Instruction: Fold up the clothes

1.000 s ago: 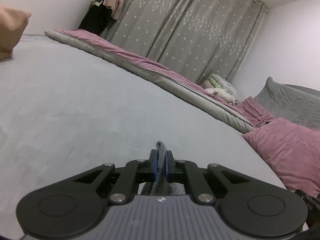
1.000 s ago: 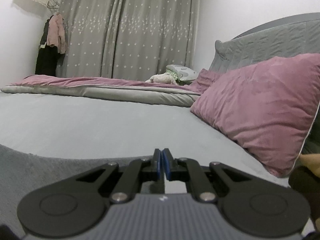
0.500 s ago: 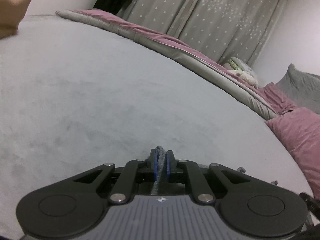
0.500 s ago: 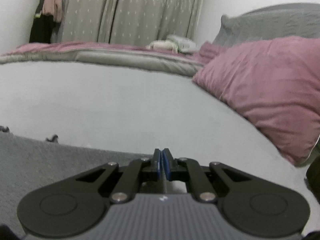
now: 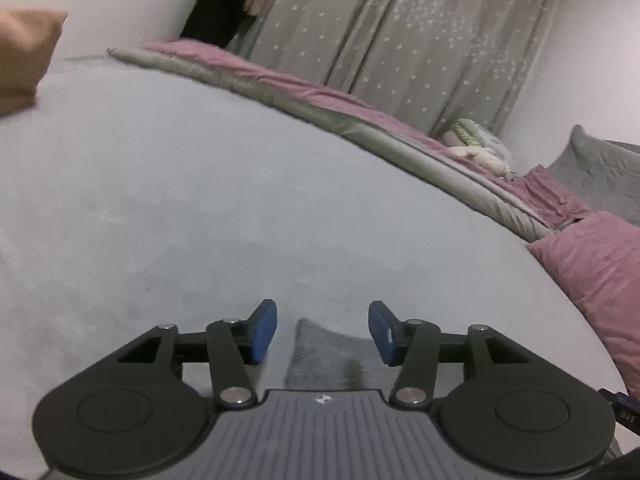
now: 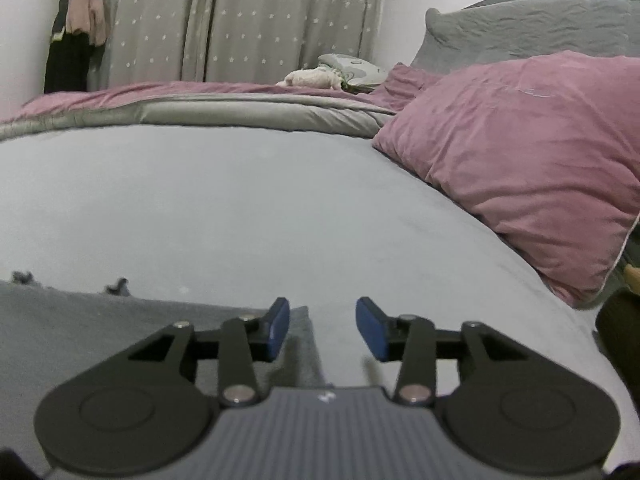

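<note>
Right under the cameras, both grippers are spread wide with nothing pinched. For the left gripper (image 5: 322,332), a corner of the grey garment (image 5: 324,356) sits between the blue pads, poking toward 12 o'clock, flat on the bed sheet (image 5: 224,200). The right gripper (image 6: 322,328) hangs over the garment's other corner, with the fabric running off toward 9 o'clock and its edge lying just under the left-side pad (image 6: 278,330). 2 small dark tags or loops stick up along that far edge around 10 o'clock, can't tell what they are.

My read: the garment is laid down and let go, so 1 fold or a spread-out looks done, but how many folds are left I can't say since most of it is hidden below the grippers.

Further out at 2 o'clock sits a pink pillow (image 6: 520,152), then the rolled duvet (image 6: 240,110) and starry curtains (image 6: 248,20) at 12.
</note>
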Available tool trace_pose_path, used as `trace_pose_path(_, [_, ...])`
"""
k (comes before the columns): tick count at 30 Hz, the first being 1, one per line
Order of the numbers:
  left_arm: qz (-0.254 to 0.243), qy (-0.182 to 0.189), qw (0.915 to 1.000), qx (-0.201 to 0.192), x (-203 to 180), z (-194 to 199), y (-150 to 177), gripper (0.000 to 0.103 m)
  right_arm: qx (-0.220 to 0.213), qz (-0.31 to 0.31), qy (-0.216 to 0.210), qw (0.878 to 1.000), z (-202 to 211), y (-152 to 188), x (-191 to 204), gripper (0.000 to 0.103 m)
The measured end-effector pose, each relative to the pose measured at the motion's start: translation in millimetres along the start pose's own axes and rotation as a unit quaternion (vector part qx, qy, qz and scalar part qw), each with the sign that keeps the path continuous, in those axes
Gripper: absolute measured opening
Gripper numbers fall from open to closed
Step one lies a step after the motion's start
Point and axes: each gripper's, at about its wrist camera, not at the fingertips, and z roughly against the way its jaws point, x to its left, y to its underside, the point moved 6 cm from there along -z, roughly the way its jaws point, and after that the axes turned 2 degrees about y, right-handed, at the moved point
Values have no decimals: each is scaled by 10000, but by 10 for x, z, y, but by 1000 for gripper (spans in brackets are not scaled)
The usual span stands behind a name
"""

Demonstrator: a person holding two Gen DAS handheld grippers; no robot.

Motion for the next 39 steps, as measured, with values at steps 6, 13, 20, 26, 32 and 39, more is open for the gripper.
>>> trace_pose_path(6, [-583, 431, 9974, 40, -429, 160, 44, 58, 63, -238, -452, 9987, 261, -10, 119, 49])
trace_pose_path(13, [-1379, 962, 9847, 457, -897, 237, 364, 59, 277, -271, -1154, 9926, 520, 111, 439, 52])
trace_pose_path(20, [-1990, 1184, 9705, 670, -904, 235, 807, 63, 444, -130, -1486, 9878, 564, 413, 516, 54])
trace_pose_path(26, [-1674, 1496, 9719, 711, -779, 262, 758, 63, 243, -200, -1753, 9840, 631, 513, 394, 53])
trace_pose_path(32, [-1611, 1406, 9738, 769, -646, 312, 670, 63, 152, -148, -1556, 9876, 634, 463, 207, 53])
trace_pose_path(39, [-1322, 973, 9834, 775, -378, 382, 517, 63, 309, -516, -878, 9943, 471, 426, -285, 54])
